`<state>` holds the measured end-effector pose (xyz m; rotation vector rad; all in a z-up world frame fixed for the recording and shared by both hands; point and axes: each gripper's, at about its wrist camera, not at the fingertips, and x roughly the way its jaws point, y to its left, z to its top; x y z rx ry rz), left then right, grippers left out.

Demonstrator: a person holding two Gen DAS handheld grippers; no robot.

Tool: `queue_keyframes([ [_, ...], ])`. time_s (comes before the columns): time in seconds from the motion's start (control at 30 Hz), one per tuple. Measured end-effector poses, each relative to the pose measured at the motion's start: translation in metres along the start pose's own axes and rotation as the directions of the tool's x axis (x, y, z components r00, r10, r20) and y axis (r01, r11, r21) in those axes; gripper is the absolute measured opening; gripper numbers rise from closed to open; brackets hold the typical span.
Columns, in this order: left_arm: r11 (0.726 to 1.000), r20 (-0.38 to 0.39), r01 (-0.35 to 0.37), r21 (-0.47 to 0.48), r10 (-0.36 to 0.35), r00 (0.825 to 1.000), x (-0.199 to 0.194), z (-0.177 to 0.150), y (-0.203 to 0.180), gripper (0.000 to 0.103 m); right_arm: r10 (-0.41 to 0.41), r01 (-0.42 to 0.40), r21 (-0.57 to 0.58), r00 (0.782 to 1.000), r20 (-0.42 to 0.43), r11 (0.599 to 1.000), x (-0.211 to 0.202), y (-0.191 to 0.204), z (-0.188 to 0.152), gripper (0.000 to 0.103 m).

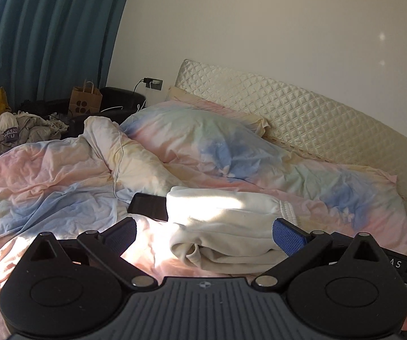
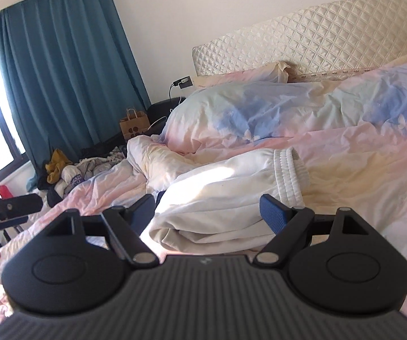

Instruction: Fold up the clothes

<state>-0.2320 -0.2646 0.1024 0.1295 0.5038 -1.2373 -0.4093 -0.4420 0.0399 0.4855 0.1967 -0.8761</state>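
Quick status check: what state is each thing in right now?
White garment: folded, lying on the duvet, not gripped.
Left gripper: open, empty.
Right gripper: open, empty.
Phone: flat on the duvet, screen dark.
Curtain: drawn.
Clothes pile: unfolded heap.

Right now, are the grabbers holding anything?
No. Both the left gripper and right gripper are open and empty; the white garment lies loose on the bed.

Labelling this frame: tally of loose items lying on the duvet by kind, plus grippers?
White folded garment: 1
Dark phone: 1
White cable: 1
Grippers, both open and clear of the garment: 2, left gripper, right gripper
Total: 5
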Motion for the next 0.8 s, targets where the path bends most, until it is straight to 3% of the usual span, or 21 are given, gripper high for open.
queue_keyframes([
  [0.3,0.997,0.012,-0.06,0.04,0.059,0.998,-0.026,-0.026,-0.001,0.103,-0.047,0.044,-0.113,0.999,-0.022,0.993,-0.015,0.035,-0.026,0.083],
  [0.8,0.994,-0.024,-0.083,0.069,0.085,0.996,-0.02,-0.039,-0.001,0.103,-0.077,0.074,-0.123,0.997,-0.025,0.99,-0.021,0.04,-0.036,0.083],
])
